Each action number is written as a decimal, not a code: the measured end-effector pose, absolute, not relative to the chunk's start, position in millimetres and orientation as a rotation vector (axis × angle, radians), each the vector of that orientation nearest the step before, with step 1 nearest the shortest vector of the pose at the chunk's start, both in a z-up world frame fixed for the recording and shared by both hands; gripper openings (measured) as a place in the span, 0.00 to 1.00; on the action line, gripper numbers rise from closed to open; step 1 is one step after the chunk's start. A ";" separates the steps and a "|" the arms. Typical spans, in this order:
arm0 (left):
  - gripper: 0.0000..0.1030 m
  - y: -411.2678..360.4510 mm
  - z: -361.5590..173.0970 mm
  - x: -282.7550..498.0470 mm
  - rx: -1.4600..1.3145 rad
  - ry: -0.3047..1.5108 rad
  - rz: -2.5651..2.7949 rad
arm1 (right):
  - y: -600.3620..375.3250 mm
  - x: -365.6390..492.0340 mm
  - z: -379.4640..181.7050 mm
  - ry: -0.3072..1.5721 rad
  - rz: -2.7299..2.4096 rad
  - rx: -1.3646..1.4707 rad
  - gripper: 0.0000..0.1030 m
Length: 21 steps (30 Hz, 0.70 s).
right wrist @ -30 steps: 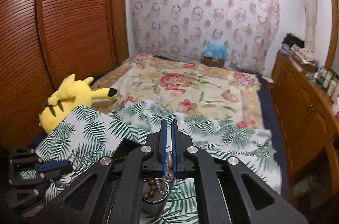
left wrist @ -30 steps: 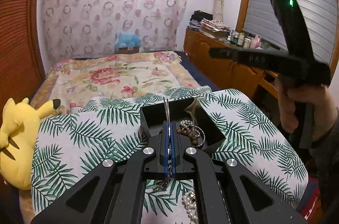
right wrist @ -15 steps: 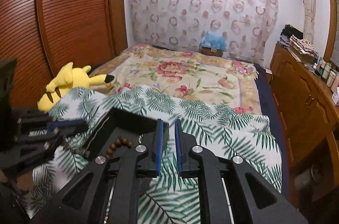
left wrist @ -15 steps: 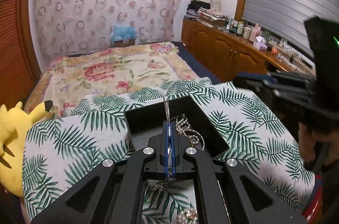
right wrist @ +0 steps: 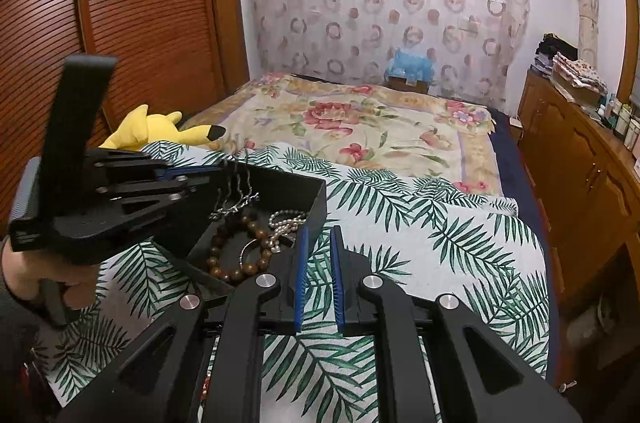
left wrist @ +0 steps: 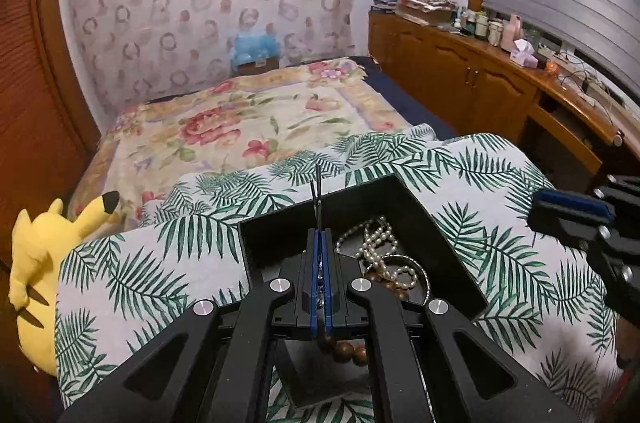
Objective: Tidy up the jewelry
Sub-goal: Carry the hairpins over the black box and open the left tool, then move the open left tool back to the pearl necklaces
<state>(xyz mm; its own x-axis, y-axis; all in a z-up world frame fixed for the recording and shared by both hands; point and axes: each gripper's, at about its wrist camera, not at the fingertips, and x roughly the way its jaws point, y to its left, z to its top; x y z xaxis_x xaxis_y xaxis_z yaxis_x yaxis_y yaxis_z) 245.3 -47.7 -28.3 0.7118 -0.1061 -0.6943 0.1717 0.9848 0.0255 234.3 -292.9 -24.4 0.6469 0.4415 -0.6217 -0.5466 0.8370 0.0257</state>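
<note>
Right wrist view: my right gripper (right wrist: 319,275), now parted and empty, has left the beads in the box (right wrist: 312,201); my left gripper (right wrist: 224,169) stays clamped on the chain (right wrist: 234,197).

Open cloth on the right, crowded box on the left

In the right wrist view, bare leaf-print cloth (right wrist: 420,231) fills the centre and right of the frame, giving the right gripper (right wrist: 319,275) free passage. At centre left the black box (right wrist: 308,199) is crowded: the left gripper (right wrist: 200,175) hangs over its far corner, with a silver chain (right wrist: 236,199), wooden beads (right wrist: 236,251) and pearls (right wrist: 286,223) covering the floor. A yellow plush toy (right wrist: 152,131) blocks the upper left.
</note>
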 end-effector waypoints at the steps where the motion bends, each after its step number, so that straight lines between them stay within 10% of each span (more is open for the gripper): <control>1: 0.01 -46.7 -27.2 244.3 0.077 0.763 -0.163 | -292.5 232.1 -24.9 0.658 0.566 -0.176 0.12; 17: 0.04 -29.8 -2.6 196.1 0.026 0.690 -0.222 | -289.8 196.0 -34.1 0.648 0.610 -0.183 0.12; 21: 0.17 -16.9 -10.6 175.5 -0.004 0.693 -0.224 | -292.0 182.6 -38.8 0.650 0.631 -0.171 0.12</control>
<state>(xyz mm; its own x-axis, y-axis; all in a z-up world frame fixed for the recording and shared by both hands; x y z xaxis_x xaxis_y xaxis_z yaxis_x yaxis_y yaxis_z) 175.5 -16.9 -10.6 0.7460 -0.2062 -0.6332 0.2037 0.9759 -0.0778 182.6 -292.0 -38.8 0.6177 0.4939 -0.6119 -0.5974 0.8008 0.0433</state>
